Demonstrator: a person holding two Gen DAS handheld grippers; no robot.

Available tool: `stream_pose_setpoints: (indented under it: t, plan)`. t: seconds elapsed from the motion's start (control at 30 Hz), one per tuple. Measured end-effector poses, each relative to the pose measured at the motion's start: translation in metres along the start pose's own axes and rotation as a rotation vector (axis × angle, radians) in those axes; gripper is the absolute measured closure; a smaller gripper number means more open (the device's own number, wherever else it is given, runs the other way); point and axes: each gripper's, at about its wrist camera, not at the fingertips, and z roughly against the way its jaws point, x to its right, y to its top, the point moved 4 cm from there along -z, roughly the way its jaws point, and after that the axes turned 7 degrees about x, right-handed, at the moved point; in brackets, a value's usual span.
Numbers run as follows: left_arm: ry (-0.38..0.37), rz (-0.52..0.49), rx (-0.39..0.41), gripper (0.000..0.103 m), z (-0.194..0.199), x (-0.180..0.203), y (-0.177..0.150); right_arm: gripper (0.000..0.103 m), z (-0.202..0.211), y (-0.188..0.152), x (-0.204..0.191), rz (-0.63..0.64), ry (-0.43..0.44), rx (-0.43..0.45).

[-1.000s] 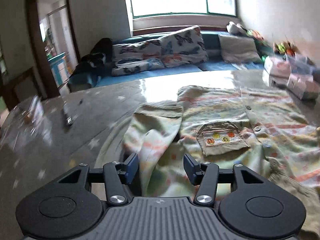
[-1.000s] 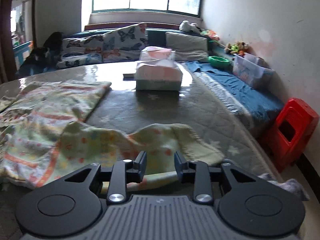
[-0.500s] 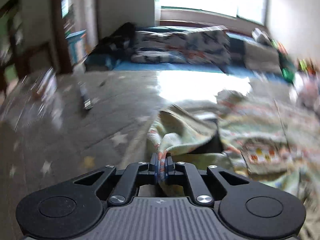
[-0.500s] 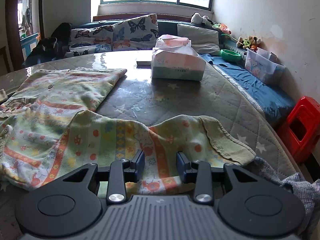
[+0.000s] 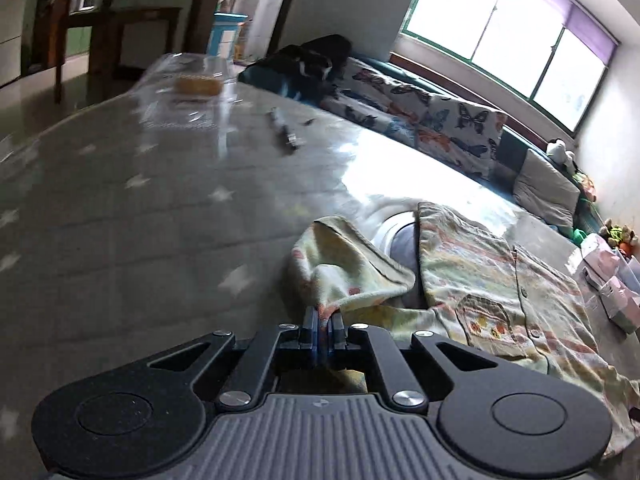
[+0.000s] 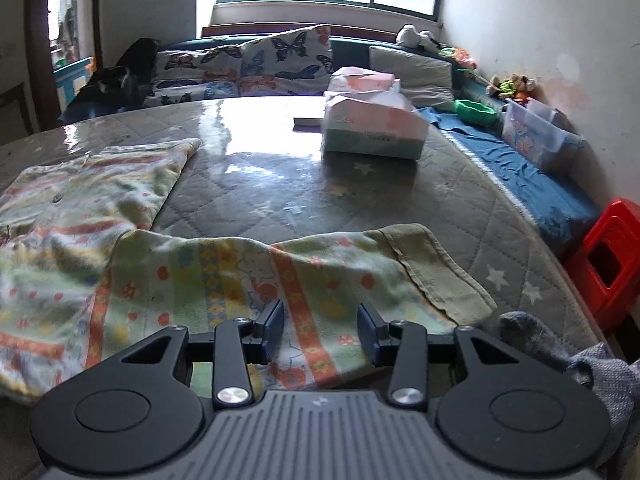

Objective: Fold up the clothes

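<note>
A pale green patterned child's shirt with buttons and a chest pocket lies spread on the quilted table. My left gripper is shut on the shirt's left sleeve, which is lifted and bunched above the table. In the right wrist view the other sleeve lies flat near the table's front edge. My right gripper hovers open just over that sleeve, with cloth showing between its fingers but not pinched.
A tissue box and a second pack stand at the back of the table. A clear plastic container and a small dark object lie far left. A grey cloth and red stool are at the right.
My left gripper shut on the left sleeve and has lifted and swung it, tilting the view. My right gripper opened wider and drew back slightly over the right sleeve.
</note>
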Motion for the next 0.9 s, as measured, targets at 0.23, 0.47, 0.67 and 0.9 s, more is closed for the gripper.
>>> stream_pose_setpoints:
  t: [0.23,0.47,0.67,0.9]
  plan:
    - [0.07,-0.026,-0.014,0.054,0.007,-0.017,-0.005,0.062,0.009,-0.003,0.0,-0.003,-0.005,-0.001]
    - [0.064,-0.052,0.028,0.048,0.018,-0.011,0.006,0.063,0.005,0.019,0.015,-0.042,-0.005,0.051]
    - [0.047,-0.071,0.061,0.045,0.023,0.001,0.014,0.064,-0.032,0.03,0.028,-0.072,-0.013,0.015]
    - [0.03,-0.116,0.07,0.045,0.023,0.013,0.017,0.063,-0.05,0.031,0.04,-0.097,-0.059,0.01]
